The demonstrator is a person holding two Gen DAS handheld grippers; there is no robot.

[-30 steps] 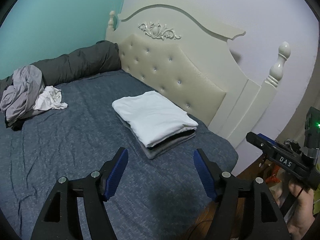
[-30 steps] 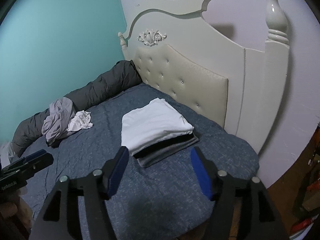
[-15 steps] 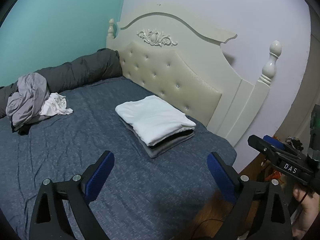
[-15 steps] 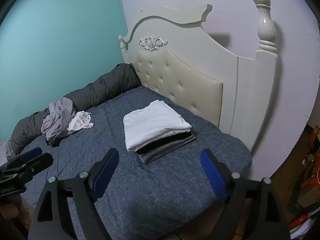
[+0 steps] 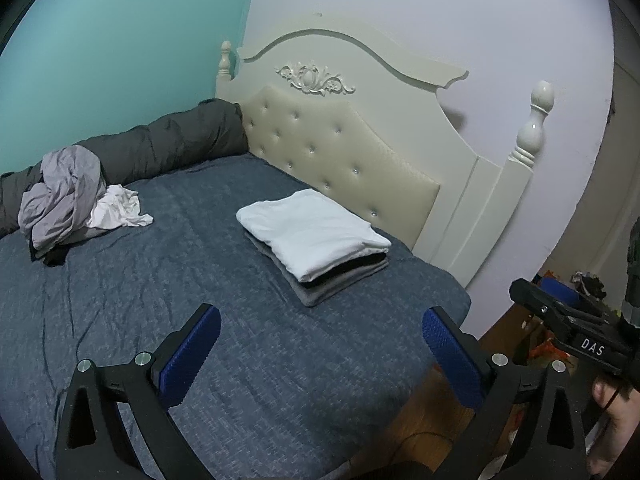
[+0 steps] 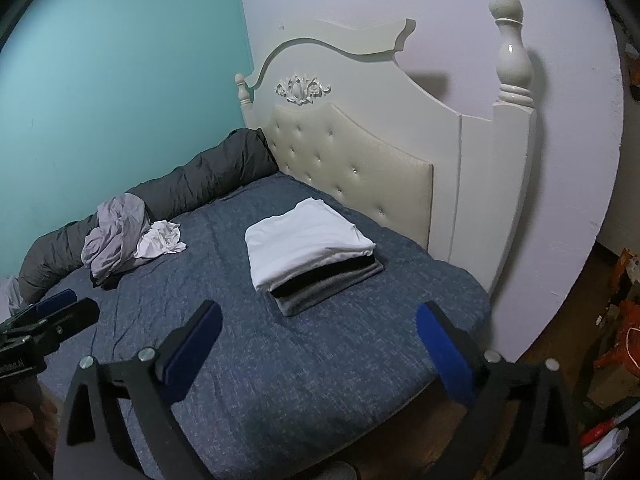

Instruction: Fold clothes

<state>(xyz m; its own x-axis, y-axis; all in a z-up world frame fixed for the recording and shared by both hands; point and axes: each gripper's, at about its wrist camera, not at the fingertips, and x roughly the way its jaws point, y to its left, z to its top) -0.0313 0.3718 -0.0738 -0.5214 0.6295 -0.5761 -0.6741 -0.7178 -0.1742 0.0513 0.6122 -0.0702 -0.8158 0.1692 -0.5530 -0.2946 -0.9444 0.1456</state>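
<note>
**Folded stack by the headboard, a crumpled heap left near the wall**

On the blue bed cover (image 5: 168, 292), as the left wrist view shows it, a neat stack of folded clothes (image 5: 316, 244) lies just in front of the padded headboard (image 5: 340, 160): a white garment on top, a black layer under it, grey at the bottom, edges roughly squared. Well apart from it, toward the teal wall, a crumpled heap (image 5: 68, 200) of lilac-grey cloth, with a rumpled white piece (image 5: 118, 212) against it, rests beside a long dark bolster (image 5: 168, 140). The left gripper (image 5: 320, 344) hangs above the near part of the bed, spread wide and holding nothing. The right gripper shows only as a black body at the right edge, with a hand below it.

Over the same bed, the right wrist view repeats the layout: the folded stack (image 6: 312, 252) near the headboard, the heap (image 6: 116, 236) and white piece (image 6: 162, 240) beside the bolster. The right gripper (image 6: 318, 340) is likewise released and empty, clear of any cloth.

Judging by this, part of the folding is done, with three garments stacked, and the heap is what remains to be folded.
</note>
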